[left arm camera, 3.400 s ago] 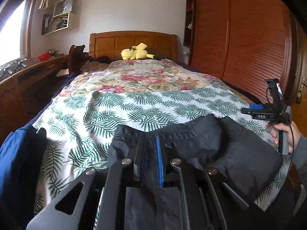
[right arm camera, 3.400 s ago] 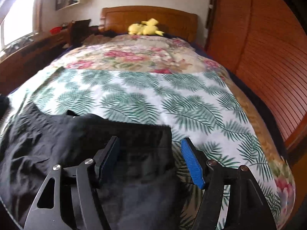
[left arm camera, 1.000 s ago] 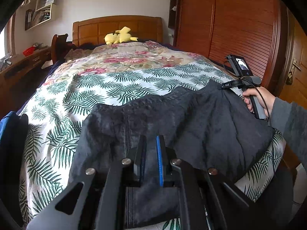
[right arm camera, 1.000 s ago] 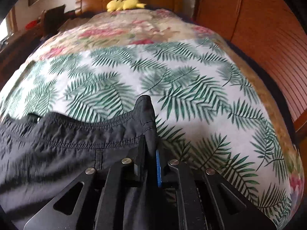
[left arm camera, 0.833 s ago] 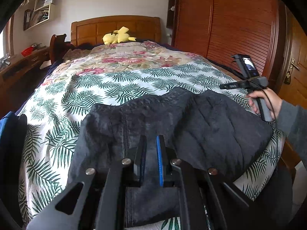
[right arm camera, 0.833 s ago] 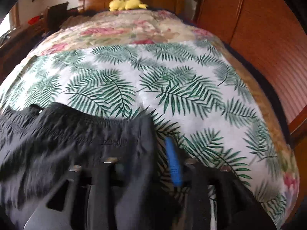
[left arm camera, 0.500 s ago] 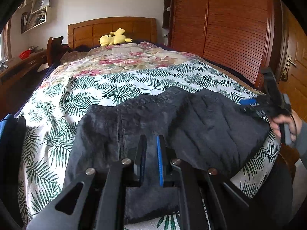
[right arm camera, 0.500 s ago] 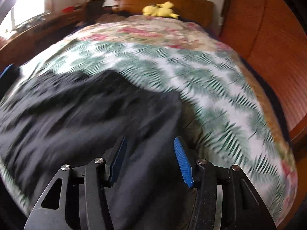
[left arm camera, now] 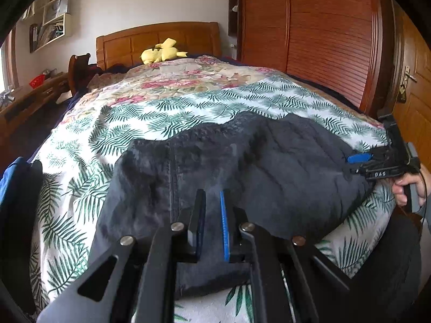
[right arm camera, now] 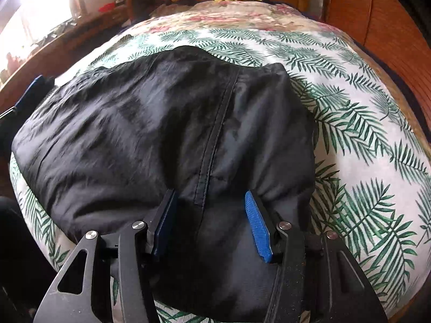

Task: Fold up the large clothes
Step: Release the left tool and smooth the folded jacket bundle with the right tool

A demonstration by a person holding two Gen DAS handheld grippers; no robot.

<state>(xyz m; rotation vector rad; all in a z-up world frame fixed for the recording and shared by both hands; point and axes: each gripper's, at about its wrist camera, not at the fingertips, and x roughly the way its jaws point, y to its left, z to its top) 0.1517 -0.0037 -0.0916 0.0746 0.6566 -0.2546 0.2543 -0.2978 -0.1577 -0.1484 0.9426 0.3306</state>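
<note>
A dark grey garment [left arm camera: 269, 161] lies folded and rumpled across the near end of the bed, its seam running toward me. My left gripper [left arm camera: 211, 215] is shut on the garment's near left edge, with cloth pinched between the pads. My right gripper [right arm camera: 210, 215] stands open low over the garment [right arm camera: 161, 121] at its near right part; cloth lies between the fingers, but the pads do not press it. In the left wrist view the right gripper [left arm camera: 357, 162] shows at the garment's right edge, held by a hand [left arm camera: 409, 185].
The bed carries a palm-leaf cover [left arm camera: 134, 123] with a floral quilt behind it and a yellow plush toy [left arm camera: 161, 52] at the headboard. A wooden wardrobe [left arm camera: 323, 40] runs along the right, a desk [left arm camera: 27, 97] along the left. Blue cloth [left arm camera: 10, 177] lies at the near left.
The right gripper let go of the garment's far corner, opened, and drew back to the near right edge. The garment now lies flatter. The left gripper kept its grip and place.
</note>
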